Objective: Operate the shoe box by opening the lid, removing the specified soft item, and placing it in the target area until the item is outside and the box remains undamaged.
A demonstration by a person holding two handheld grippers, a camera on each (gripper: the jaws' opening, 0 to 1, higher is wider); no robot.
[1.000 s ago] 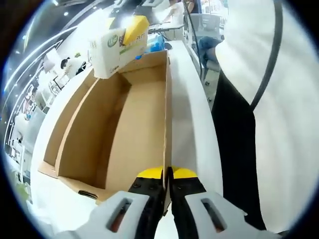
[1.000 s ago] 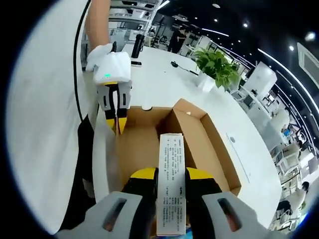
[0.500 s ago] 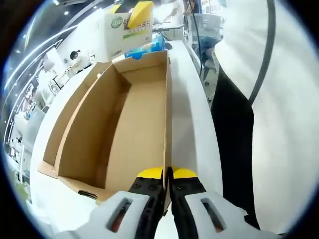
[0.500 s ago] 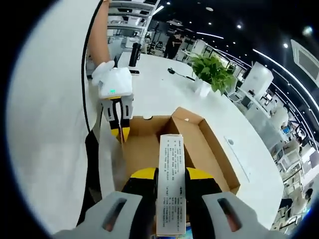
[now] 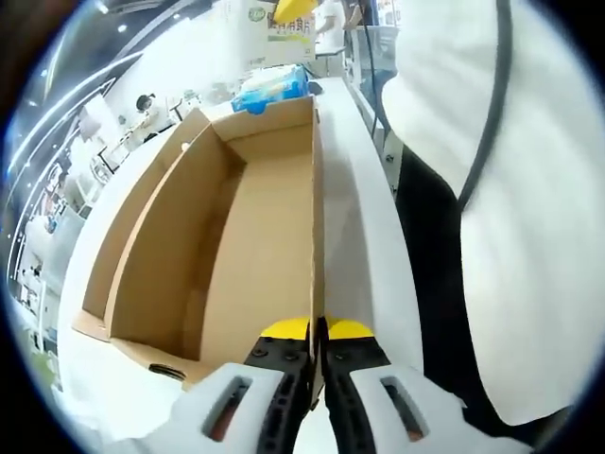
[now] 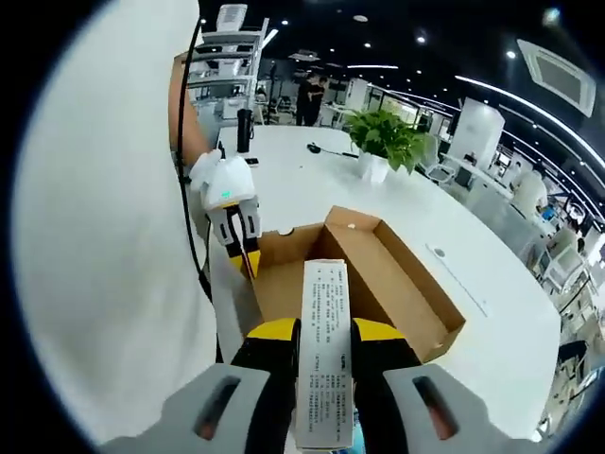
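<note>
The shoe box (image 5: 246, 236) lies open and empty on the white worktop (image 6: 397, 218), its cardboard floor bare from end to end. The left gripper (image 5: 318, 333) has its jaws closed tight on the box's near side wall, pinching the thin cardboard edge between the 2 yellow-tipped jaws. That grip looks meant to steady the box while the other hand works above it; judged from the light pinch on a stiff edge, it should hold the box in place without creasing it.

The soft item, a wrapped tissue pack (image 6: 322, 350), is out of the box and above it. The right gripper (image 6: 322, 333) has its jaws clamped on the pack's 2 broad faces, the printed narrow face turned up toward that camera. In the left gripper view the pack (image 5: 274, 19) sits high beyond the box's far end wall.

In the right gripper view, the left gripper (image 6: 241, 236) shows at the box's corner nearest the person, and a potted plant (image 6: 383, 142) stands on the worktop well beyond the box.

The lift-out appears done; what remains is carrying the pack clear of the box and setting it down. The target area cannot be told apart on the worktop.
</note>
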